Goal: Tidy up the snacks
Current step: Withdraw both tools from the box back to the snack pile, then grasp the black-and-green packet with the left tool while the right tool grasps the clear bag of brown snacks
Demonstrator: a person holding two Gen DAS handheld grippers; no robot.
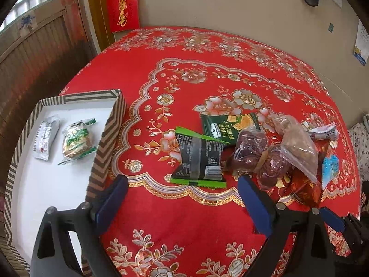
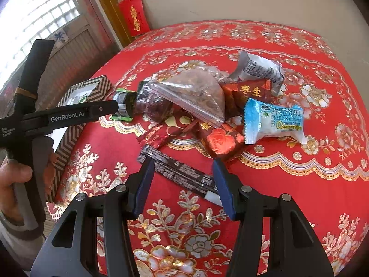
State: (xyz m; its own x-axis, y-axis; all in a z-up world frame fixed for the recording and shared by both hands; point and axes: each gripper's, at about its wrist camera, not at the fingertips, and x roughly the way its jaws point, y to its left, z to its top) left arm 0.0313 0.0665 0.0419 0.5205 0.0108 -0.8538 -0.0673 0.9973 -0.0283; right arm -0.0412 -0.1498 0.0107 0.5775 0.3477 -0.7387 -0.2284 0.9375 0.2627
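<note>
left fingers [image 1: 182, 191] wide over black pack [image 1: 199, 159]; box [image 1: 108, 124] beside for sorting | right fingers [image 2: 183, 177] part-open, empty, astride dark bar [image 2: 177, 173], lined up to grasp

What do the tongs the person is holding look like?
Both tongs, left and right, are black plastic frames with silver round pins and flat dark-blue pads on the fingers. In the right wrist view, the left one shows white "GenRobot.AI" lettering and a tan rubber band around its black upright part.
</note>
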